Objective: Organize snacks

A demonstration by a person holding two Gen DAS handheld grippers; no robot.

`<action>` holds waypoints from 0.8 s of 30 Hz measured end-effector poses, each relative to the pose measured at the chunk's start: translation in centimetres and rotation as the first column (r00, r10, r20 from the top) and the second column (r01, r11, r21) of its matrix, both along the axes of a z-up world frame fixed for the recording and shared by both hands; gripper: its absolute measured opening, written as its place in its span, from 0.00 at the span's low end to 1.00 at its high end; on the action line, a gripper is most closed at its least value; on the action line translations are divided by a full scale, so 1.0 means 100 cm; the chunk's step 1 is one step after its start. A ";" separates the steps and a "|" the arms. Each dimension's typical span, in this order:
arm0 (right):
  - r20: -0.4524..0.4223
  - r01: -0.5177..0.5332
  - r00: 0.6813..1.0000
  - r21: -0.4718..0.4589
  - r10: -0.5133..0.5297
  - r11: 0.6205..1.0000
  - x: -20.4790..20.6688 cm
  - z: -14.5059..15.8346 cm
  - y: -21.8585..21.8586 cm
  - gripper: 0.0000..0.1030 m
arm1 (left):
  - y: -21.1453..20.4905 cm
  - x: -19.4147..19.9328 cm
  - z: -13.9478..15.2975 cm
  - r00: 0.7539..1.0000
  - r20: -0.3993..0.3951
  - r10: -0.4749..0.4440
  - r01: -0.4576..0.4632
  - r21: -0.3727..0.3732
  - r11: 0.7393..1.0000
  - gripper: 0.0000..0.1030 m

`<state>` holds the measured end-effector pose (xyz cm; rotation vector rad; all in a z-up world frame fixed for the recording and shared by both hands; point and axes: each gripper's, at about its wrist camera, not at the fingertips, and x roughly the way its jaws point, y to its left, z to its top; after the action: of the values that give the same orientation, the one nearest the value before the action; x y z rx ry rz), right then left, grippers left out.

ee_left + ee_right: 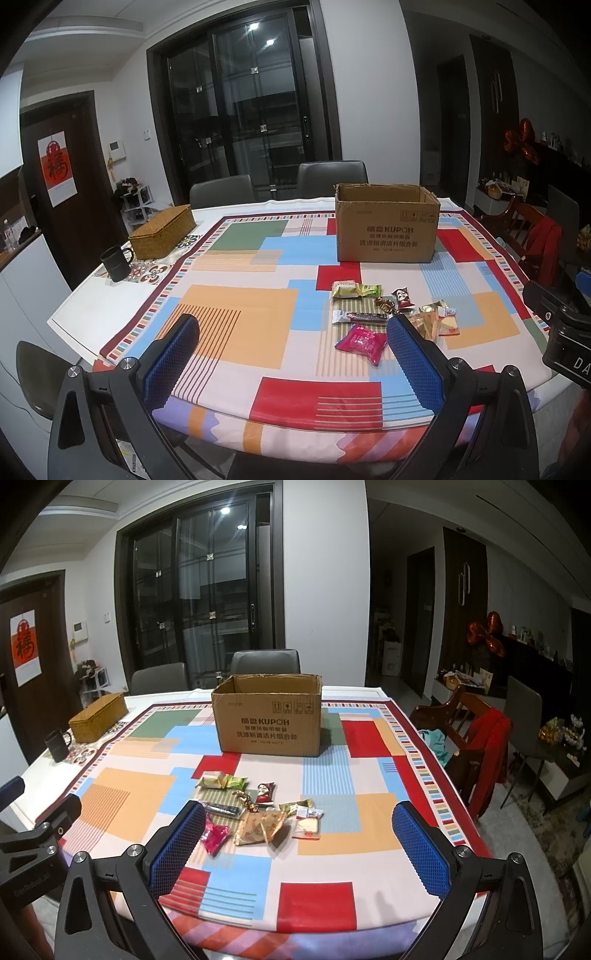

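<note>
Several wrapped snacks lie in a loose pile on the patterned tablecloth [236, 328]: a pink packet [361, 341] [215, 835], a dark bar [360, 316] [221, 808], a green packet [370, 289] [236, 782], a golden bag [261, 827] and a white-red packet [308, 821]. Behind them stands an open cardboard box [386, 223] [267, 716]. My left gripper [293, 334] hovers open over the near table edge, left of the pile. My right gripper [301, 821] is open too, with the pile ahead between its blue fingers [419, 843].
A woven basket [162, 230] [98, 716] and a black mug [116, 263] [57, 745] sit at the table's far left. Grey chairs [332, 177] stand behind the table. A wooden chair with a red garment [487, 753] is at the right.
</note>
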<state>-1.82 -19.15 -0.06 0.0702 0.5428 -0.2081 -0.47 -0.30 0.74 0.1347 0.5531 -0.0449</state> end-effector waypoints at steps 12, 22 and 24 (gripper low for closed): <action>0.003 0.000 1.000 0.001 0.000 1.000 -0.003 0.005 -0.001 1.00 | -0.001 -0.001 -0.001 1.000 0.005 0.002 -0.002 0.001 1.000 1.00; 0.003 -0.006 1.000 0.003 0.006 1.000 -0.004 0.013 0.002 1.00 | -0.001 0.000 -0.003 1.000 0.006 0.002 -0.002 0.001 1.000 1.00; 0.003 -0.005 1.000 0.003 0.005 1.000 -0.004 0.013 0.002 1.00 | -0.001 0.000 -0.003 1.000 0.007 0.001 -0.001 0.001 1.000 1.00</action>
<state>-2.19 -18.94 1.19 0.0721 0.5400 -0.2018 -0.44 -0.39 0.45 0.1356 0.5467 -0.0433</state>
